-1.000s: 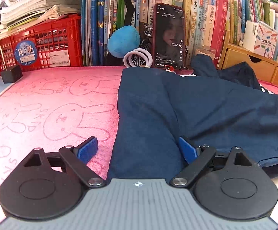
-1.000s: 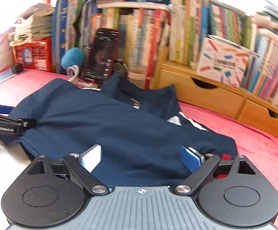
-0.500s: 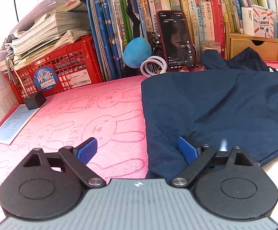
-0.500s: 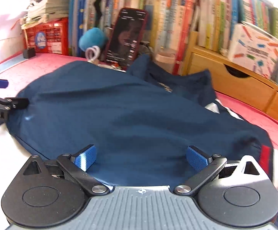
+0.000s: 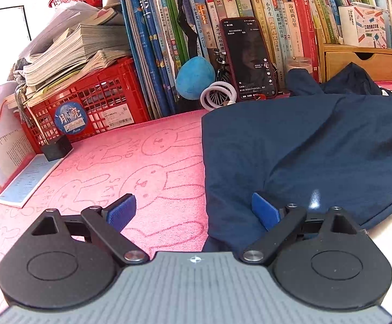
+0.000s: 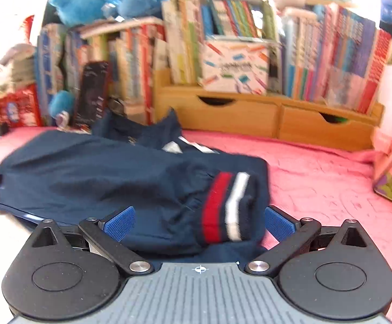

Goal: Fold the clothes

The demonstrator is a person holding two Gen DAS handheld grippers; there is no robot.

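**Cuff sits between the right jaws; left tool waits at the garment's other edge**

Navy garment lies spread on the pink rabbit-print towel, filling its right half, with the collar end bunched at the back edge near the wooden drawer unit and the propped phone. Long axis runs roughly side to side across the surface.

Right gripper: jaws spread wide, nothing pinched. The striped cuff, red and white bands, lies directly ahead between the blue pads, apparently touching neither. View is blurred.

Left gripper: jaws wide too, straddling the garment's left edge. Its right pad rests on or just over the navy cloth, its left pad over bare towel; no grip.

Judgement: the right hand is nearer the sleeve end, so closing on the cuff looks like the coming move, then carrying it inward toward the left. The left tool is placed to take the hem corner.
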